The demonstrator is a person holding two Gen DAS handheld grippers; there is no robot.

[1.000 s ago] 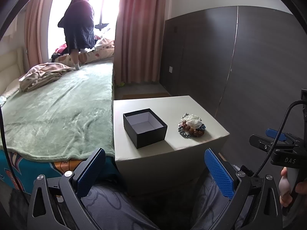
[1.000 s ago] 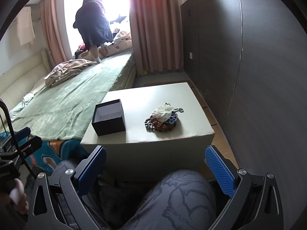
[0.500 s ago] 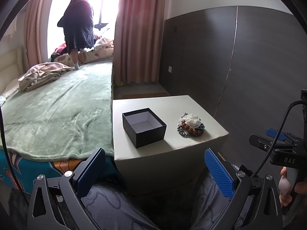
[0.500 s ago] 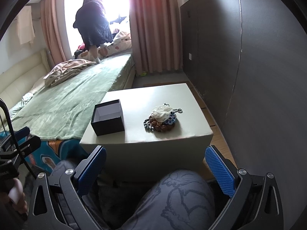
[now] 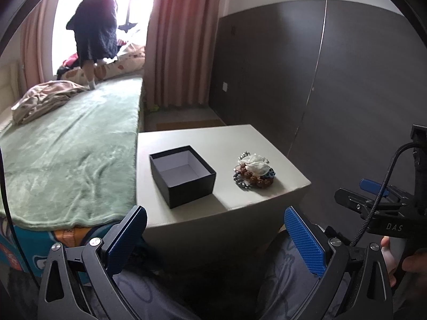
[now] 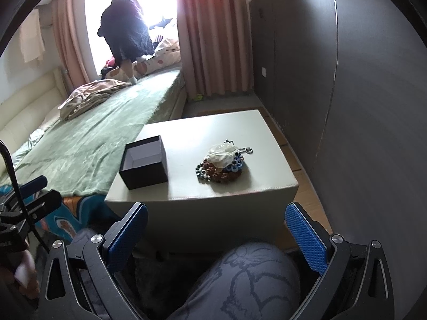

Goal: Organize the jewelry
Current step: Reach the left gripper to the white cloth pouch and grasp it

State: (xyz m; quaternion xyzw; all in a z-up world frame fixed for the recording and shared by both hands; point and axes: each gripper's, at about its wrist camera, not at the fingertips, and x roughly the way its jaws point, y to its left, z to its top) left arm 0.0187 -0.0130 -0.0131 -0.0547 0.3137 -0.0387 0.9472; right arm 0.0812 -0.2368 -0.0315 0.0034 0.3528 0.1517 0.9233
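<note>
1. Your left gripper [image 5: 216,236] is wide open and holds nothing.
2. Your right gripper [image 6: 216,236] is wide open and empty too.
3. The black box [image 5: 182,176] sits open on the white table [image 5: 200,138], ahead of your left fingers.
4. The jewelry pile [image 6: 221,164] lies beside the box, ahead between your right fingers; it looks like beads, maybe bracelets.

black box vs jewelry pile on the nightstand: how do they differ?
The black box is one rigid square shape with its lid off and nothing inside; the jewelry pile is a loose low heap of brown, blue and grey beads topped by a white piece. The box stands nearer the bed, the pile nearer the wall. Both rest on the nightstand, apart, ungripped.
</note>
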